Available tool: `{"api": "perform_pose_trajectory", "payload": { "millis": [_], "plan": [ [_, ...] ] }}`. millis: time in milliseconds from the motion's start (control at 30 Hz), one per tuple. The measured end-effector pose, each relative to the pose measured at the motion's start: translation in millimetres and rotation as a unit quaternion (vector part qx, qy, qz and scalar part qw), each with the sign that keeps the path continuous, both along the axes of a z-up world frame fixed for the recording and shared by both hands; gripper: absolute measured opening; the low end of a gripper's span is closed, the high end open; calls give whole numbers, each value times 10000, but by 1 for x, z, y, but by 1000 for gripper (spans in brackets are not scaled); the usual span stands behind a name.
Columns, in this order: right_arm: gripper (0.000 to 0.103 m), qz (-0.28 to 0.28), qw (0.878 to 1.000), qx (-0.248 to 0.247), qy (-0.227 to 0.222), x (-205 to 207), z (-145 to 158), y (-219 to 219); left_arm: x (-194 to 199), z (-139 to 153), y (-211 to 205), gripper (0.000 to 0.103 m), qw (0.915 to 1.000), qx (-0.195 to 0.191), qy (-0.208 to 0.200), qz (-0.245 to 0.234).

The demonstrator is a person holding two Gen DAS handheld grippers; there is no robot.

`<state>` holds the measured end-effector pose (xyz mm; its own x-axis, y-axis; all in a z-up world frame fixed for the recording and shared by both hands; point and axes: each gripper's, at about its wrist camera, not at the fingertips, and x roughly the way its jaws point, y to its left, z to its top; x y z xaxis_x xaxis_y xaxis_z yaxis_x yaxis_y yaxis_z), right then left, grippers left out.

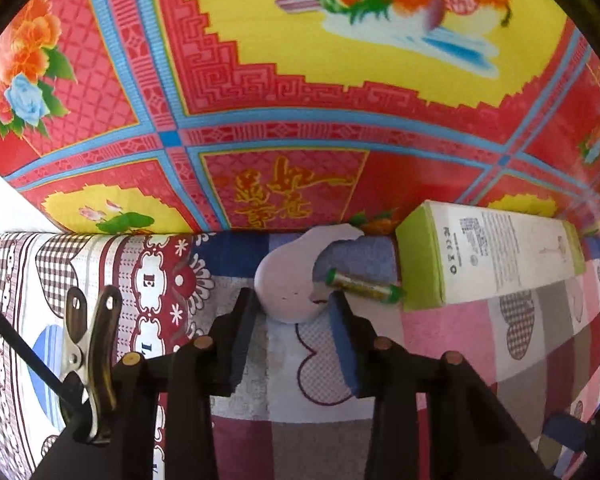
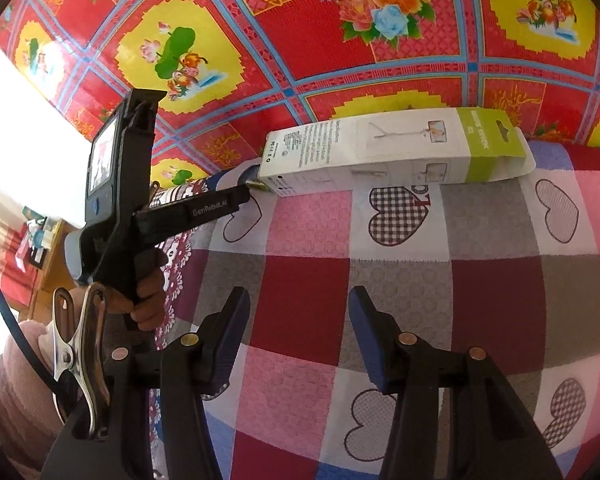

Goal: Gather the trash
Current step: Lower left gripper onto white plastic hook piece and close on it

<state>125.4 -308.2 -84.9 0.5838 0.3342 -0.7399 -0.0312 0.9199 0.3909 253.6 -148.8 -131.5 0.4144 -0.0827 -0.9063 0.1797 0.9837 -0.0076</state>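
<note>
A pale, curved paper scrap lies flat on the patchwork blanket near its far edge. My left gripper points down at it with one fingertip on each side of its lower part; I cannot tell whether the pads touch it. A small green-capped tube lies just right of the scrap, against a long white and green carton. In the right wrist view the carton lies across the blanket's far edge, and the left gripper reaches to its left end. My right gripper hangs open and empty over the blanket.
The heart-patterned blanket covers the near surface. Beyond its edge lies a red, yellow and blue flowered sheet. A hand in a pink sleeve holds the left gripper. Wooden furniture stands at the far left.
</note>
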Motion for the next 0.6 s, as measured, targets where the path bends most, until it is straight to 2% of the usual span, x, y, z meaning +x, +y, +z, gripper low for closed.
{"api": "perform_pose_trajectory", "payload": {
  "millis": [100, 167, 200, 233, 600],
  "plan": [
    [53, -50, 10000, -28, 8, 1, -1, 0, -3, 0, 4, 38, 9999, -85, 24, 71],
    [53, -62, 10000, -60, 19, 2, -3, 1, -9, 6, 14, 32, 9999, -104, -14, 101],
    [53, -66, 9999, -89, 21, 3, -3, 1, -12, 10, 17, 24, 9998, -156, -42, 119],
    [53, -65, 9999, -113, 21, 4, -4, 2, -14, 12, 19, 22, 9998, -175, -46, 130],
    [53, 60, 9996, -288, -24, 16, -8, 20, -22, 7, 60, 22, 9994, -284, 32, 195]
  ]
}}
